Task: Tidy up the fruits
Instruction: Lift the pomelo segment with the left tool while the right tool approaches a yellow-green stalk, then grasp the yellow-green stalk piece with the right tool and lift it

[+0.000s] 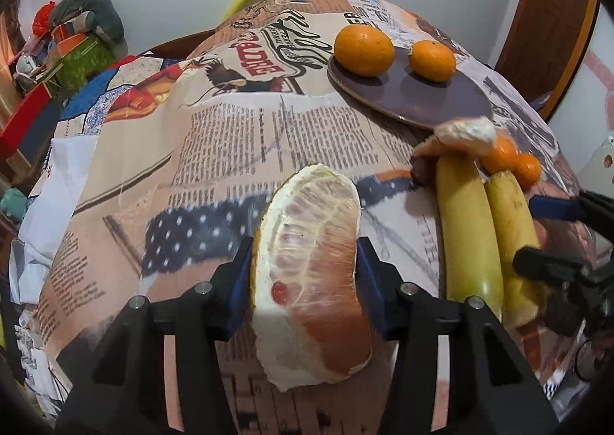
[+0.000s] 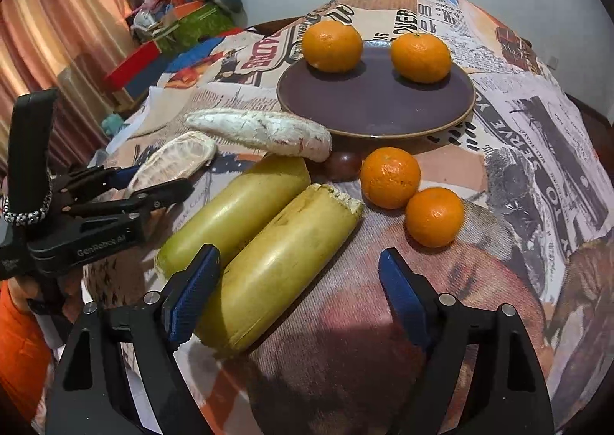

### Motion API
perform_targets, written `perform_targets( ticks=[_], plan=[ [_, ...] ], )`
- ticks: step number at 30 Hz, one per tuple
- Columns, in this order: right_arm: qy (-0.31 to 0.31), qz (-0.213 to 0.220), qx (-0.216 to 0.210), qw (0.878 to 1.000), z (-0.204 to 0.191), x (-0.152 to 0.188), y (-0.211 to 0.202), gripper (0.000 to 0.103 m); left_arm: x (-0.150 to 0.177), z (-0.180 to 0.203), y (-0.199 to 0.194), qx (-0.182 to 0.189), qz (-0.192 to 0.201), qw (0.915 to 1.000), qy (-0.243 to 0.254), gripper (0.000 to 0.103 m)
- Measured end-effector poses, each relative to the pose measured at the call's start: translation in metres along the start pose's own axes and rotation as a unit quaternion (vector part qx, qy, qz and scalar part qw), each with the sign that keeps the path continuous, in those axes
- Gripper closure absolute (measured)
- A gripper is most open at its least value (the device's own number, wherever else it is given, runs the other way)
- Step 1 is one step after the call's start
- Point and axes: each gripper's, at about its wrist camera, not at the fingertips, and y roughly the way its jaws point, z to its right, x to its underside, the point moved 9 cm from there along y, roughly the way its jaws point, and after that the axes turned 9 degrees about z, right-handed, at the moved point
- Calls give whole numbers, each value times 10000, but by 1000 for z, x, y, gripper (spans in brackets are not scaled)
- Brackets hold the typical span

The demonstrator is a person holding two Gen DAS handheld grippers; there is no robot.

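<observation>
My left gripper point(image 1: 305, 274) is shut on a peeled pomelo segment point(image 1: 311, 262) and holds it above the newspaper-print cloth; it shows in the right wrist view point(image 2: 172, 162) at the left. My right gripper point(image 2: 299, 281) is open and empty, its left finger beside two yellow-green bananas point(image 2: 268, 266). A second pomelo segment point(image 2: 261, 132) lies against the dark plate point(image 2: 376, 105). Two oranges point(image 2: 332, 45) point(image 2: 420, 57) sit on the plate. Two more oranges point(image 2: 389, 177) point(image 2: 433, 216) lie on the cloth right of the bananas.
A small dark round fruit point(image 2: 343, 164) lies between the bananas and the plate. Boxes and a stuffed toy point(image 2: 184, 17) are piled beyond the table's far left. A curtain point(image 2: 57, 32) hangs at the left. The table edge curves away on the right.
</observation>
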Motion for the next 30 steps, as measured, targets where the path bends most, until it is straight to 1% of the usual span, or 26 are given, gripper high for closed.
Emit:
perform_targets(
  ticks=[4, 8, 10, 13, 18, 21, 24, 26, 28, 30],
  plan=[
    [37, -77, -95, 9999, 9, 7, -13, 22, 14, -3, -14, 25, -43, 10000, -37, 52],
    [36, -69, 78, 9999, 22, 11, -29, 22, 29, -5, -28, 46, -69, 9999, -74, 52],
    [171, -96, 63, 9998, 28, 13, -31, 22, 34, -4, -33, 53, -65, 9999, -69, 52],
    [425, -122, -67, 9990, 22, 11, -24, 22, 36, -3, -34, 18, -64, 9999, -90, 52],
    [302, -171, -75, 9994, 0, 6, -3, 26, 37, -4, -34, 38, -82, 9999, -111, 52],
    [174, -191, 62, 9996, -8, 6, 6, 28, 37, -3, -33, 21, -71, 9999, -93, 51],
    [-184, -182, 372, 9990, -14, 11, 13, 28, 36, -4, -32, -4, -28, 10000, -75, 49],
    [-443, -195, 510, 9975, -16, 12, 15, 36, 35, -4, -31, 3, 0, 10000, -69, 48],
    [-475, -226, 394, 9978, -17, 13, 10, 53, 34, -3, -30, -4, 29, 10000, -41, 48],
    [-444, -249, 355, 9981, -12, 13, 3, 58, 33, -2, -29, -20, 52, 10000, 12, 49]
  ],
)
